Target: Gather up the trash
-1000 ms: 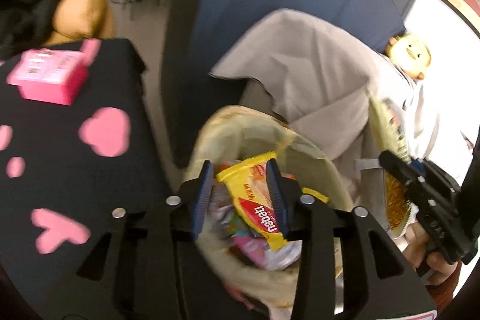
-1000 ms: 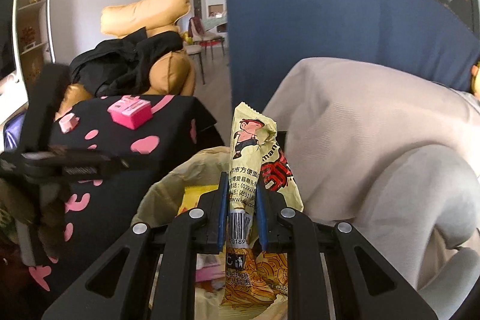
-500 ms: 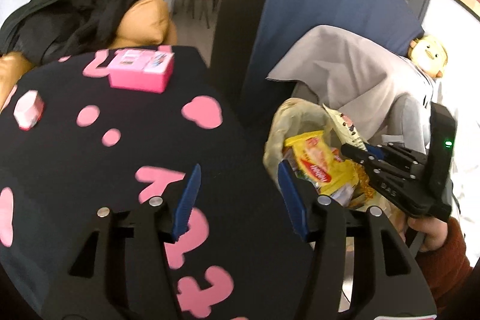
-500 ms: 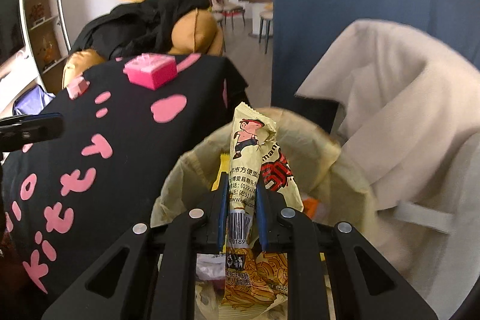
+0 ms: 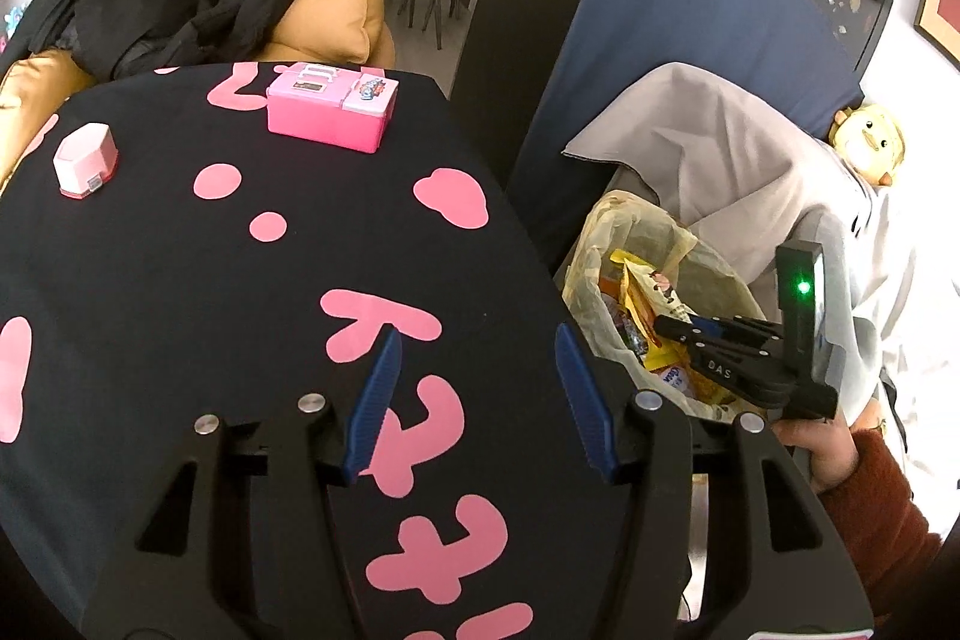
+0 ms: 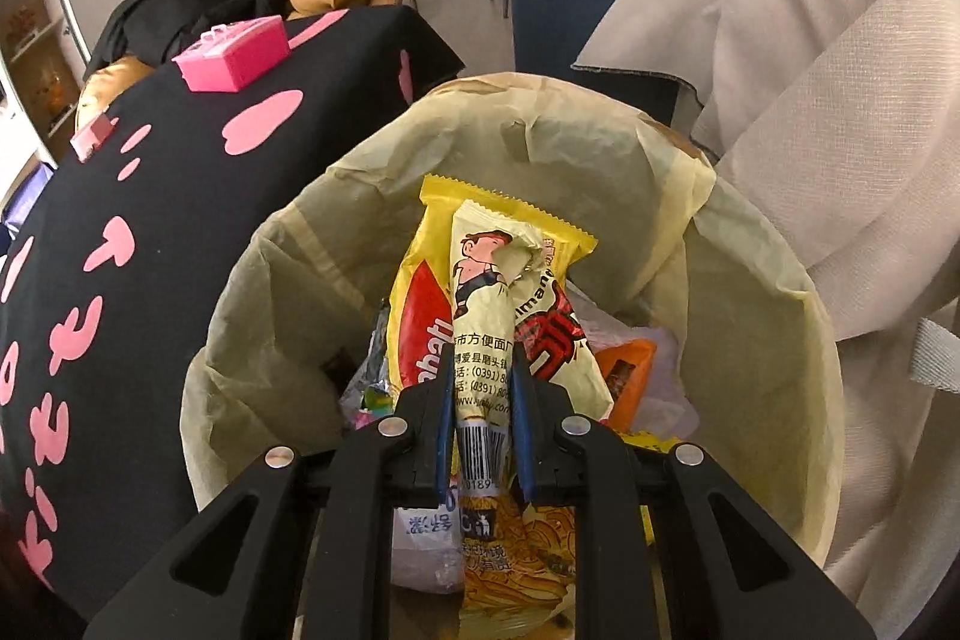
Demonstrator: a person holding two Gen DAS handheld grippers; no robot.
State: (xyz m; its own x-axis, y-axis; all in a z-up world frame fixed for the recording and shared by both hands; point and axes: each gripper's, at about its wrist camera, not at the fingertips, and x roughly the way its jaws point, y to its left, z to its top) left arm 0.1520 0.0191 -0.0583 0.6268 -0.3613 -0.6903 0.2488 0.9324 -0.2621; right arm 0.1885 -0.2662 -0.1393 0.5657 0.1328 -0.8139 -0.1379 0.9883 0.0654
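Right gripper clamped on cream noodle wrapper over lined trash bin. Left gripper fingers apart, empty, above tabletop; pink box at 11 o'clock.

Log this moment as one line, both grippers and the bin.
left gripper: open, empty, over black cloth | right gripper: shut on noodle wrapper, above bin | bin: lined, wrappers inside

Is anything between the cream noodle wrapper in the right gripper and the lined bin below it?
Nothing visible blocks it. The right gripper holds the cream noodle wrapper directly over the open yellow-lined bin; below lies only earlier trash, including a yellow snack packet.
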